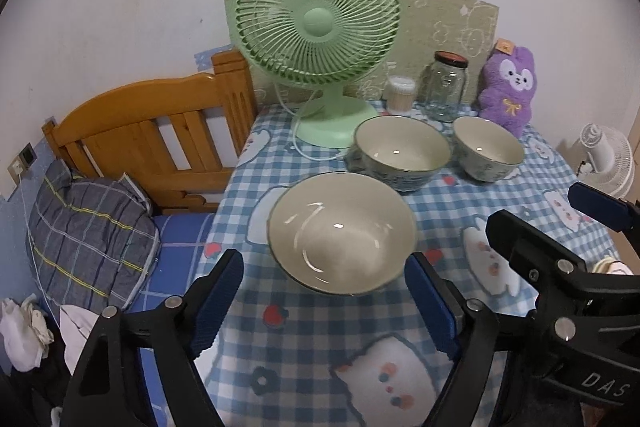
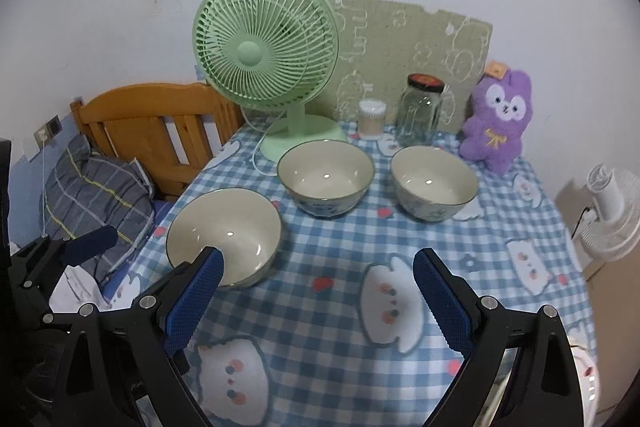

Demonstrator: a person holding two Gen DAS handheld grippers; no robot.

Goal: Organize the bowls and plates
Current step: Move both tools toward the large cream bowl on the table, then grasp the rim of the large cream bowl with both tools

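- So far nothing looks stacked: three bowls sit separately on the bench [image 2: 320, 307], each empty and upright.
- In my left view, the near bowl [image 1: 340, 231] fills the centre of the frame, just ahead of my left gripper [image 1: 324, 291]; its fingers are spread wide, flanking the bowl's lower edge and holding nothing. I cannot tell whether either finger touches it.
- My right gripper [image 2: 318, 291] hangs over bare checked cloth at lower centre of its view, fingers wide apart and empty.
- The middle bowl [image 2: 326, 177] and the far bowl [image 2: 434, 183] stand side by side but apart at mid-frame, in front of the green fan [image 2: 264, 67] and the glass jar [image 2: 420, 111].
- No plates show in either view.
- I judge the task barely begun: all the nesting of bowls is left.
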